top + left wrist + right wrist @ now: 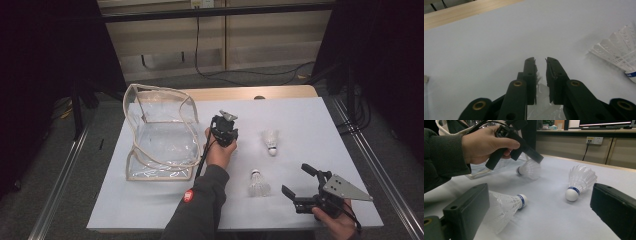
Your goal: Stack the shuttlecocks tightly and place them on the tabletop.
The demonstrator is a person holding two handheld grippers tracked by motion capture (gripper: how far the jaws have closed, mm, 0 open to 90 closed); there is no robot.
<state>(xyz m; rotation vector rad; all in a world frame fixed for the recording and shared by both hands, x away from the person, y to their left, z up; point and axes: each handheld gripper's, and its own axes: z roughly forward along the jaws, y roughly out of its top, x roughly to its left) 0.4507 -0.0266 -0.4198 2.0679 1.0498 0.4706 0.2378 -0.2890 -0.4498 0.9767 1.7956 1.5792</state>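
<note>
White table (150,200), biggest thing in the high view. On its left part stands a clear plastic bag (160,135) with cream piping, mouth open; nothing readable inside, just glare.

Left gripper (223,131), in the person's left hand, sits mid-table just right of the bag. The right gripper view gives what the high view hides: the left gripper's jaws are clamped on the feather skirt of a held shuttlecock (529,168), cork end pointing toward the bag. In the left gripper view the jaws are nearly together, with white feathers (541,100) pinched between them low down.

Right gripper (299,181) is at the near right corner of the table, jaws wide apart, nothing between the pads.

Two loose shuttlecocks lie on the table, well apart. The far shuttlecock (270,141) lies right of the left gripper. The near shuttlecock (258,184) lies just left of the right gripper.

Blue band with tiny print around each loose cork (571,191), too small to read. Red round patch (188,196) on the dark left sleeve, unreadable.
</note>
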